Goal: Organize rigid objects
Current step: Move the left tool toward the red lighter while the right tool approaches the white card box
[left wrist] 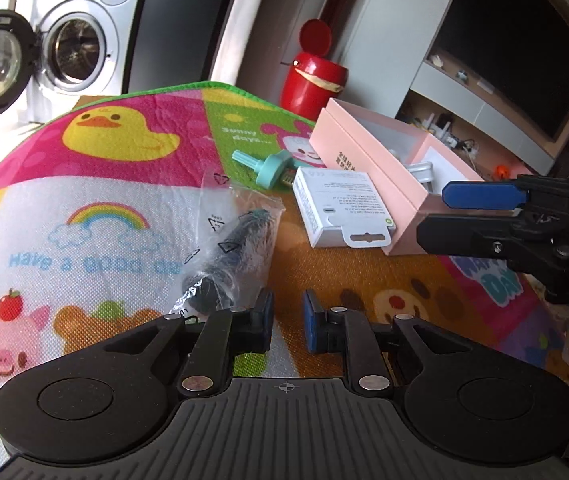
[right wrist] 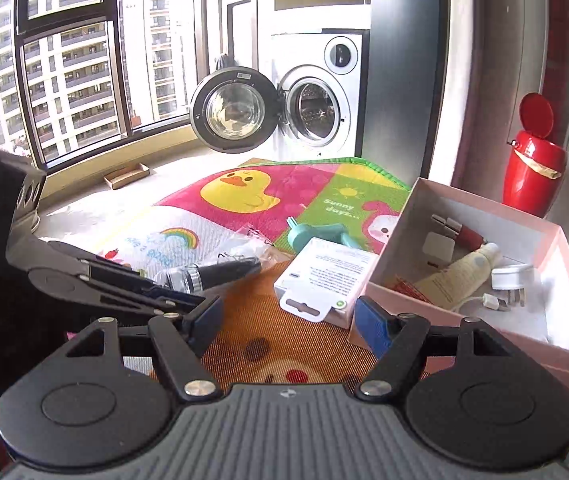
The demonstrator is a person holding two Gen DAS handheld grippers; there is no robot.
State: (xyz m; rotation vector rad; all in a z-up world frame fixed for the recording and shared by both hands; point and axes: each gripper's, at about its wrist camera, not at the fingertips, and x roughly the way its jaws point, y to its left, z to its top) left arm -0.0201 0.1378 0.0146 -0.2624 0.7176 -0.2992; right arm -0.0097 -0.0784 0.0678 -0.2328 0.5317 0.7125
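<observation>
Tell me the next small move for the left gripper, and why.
Probably ease the left gripper forward-left to the bagged black tool. Its jaws hold nothing, the bag lies just ahead on the mat, and it remains outside the pink box, which already holds several items.

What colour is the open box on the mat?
Pale pink, white inside; the right wrist view shows it best.

Teal gadget half hidden behind white box.
</observation>
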